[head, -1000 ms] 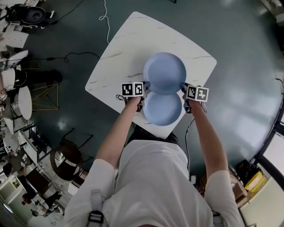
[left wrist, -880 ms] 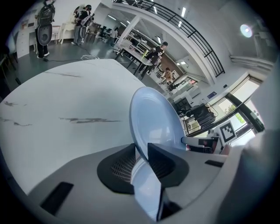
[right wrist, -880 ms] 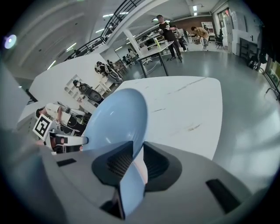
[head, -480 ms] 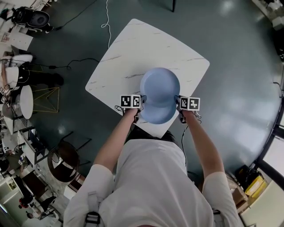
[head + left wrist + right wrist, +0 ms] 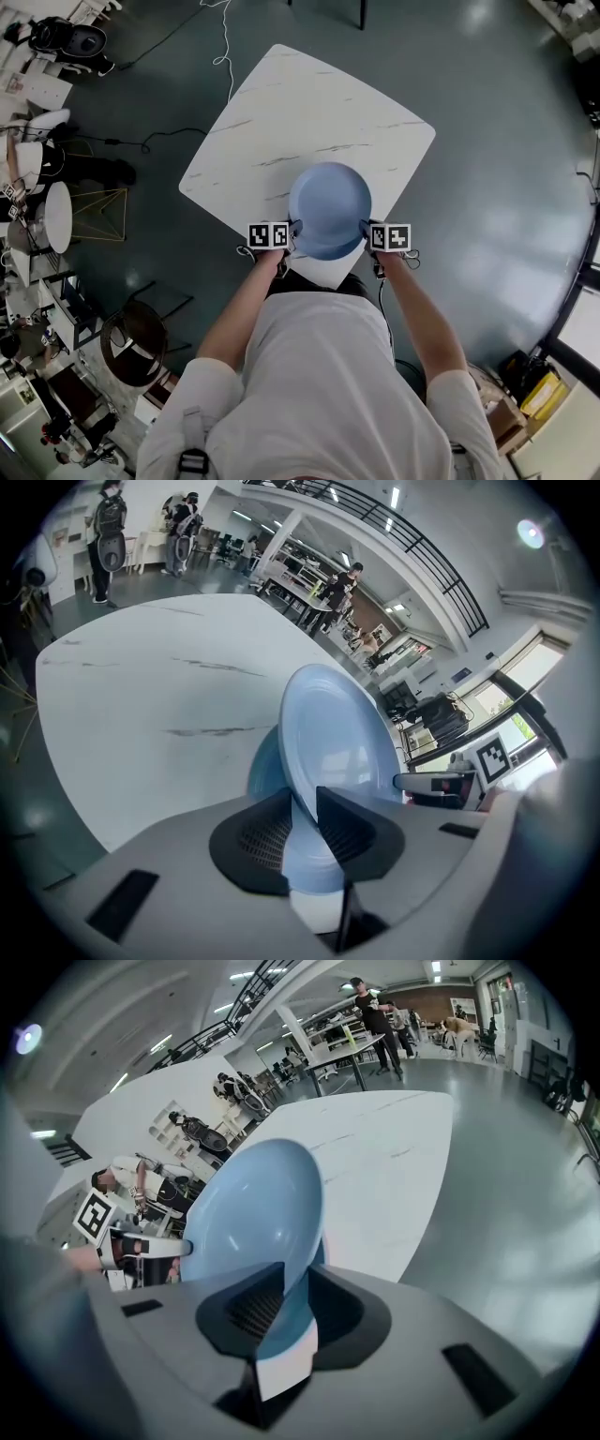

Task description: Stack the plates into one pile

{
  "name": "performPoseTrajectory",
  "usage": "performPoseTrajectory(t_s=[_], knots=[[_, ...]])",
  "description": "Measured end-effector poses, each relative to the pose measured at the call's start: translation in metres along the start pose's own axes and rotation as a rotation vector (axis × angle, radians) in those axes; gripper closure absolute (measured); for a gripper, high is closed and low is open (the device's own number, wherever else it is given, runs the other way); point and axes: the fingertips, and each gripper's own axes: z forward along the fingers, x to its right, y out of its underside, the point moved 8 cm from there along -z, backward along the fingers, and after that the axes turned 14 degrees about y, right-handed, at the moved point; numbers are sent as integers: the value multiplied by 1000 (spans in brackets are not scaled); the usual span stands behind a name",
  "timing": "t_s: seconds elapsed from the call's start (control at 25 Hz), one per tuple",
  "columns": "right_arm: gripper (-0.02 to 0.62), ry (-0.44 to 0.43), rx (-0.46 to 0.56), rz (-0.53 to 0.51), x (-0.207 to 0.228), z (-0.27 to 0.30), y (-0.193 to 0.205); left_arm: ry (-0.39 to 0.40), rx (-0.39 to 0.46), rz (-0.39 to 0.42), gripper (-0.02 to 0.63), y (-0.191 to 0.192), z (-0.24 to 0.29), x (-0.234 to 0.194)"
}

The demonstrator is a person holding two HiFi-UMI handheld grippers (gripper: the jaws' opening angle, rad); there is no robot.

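Holding the round light-blue plate [image 5: 330, 192] over the second blue plate [image 5: 264, 766], mid-frame: left gripper [image 5: 292, 228] pinches its rim, right gripper [image 5: 366, 230] has jaws opening round it. Only letting go seems left.

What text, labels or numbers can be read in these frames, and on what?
No readable text anywhere.
Cubes on the left gripper and right gripper: black-and-white square markers only, no letters or digits. The right gripper's jaws are opening with the plate rim between them.
The blue plate: plain, no print.
The table: grey veining only.
Background room: any signs are too small and blurred to read.
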Motion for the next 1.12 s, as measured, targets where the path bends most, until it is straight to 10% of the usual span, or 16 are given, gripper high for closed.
performPoseTrajectory(t_s=[0.6, 1.12], knots=[[488, -16, -75, -141, -16, 5, 40, -25, -41, -53, 517, 43, -7, -17], [443, 32, 100, -103, -10, -14, 45, -26, 77, -10, 459, 56, -40, -17]])
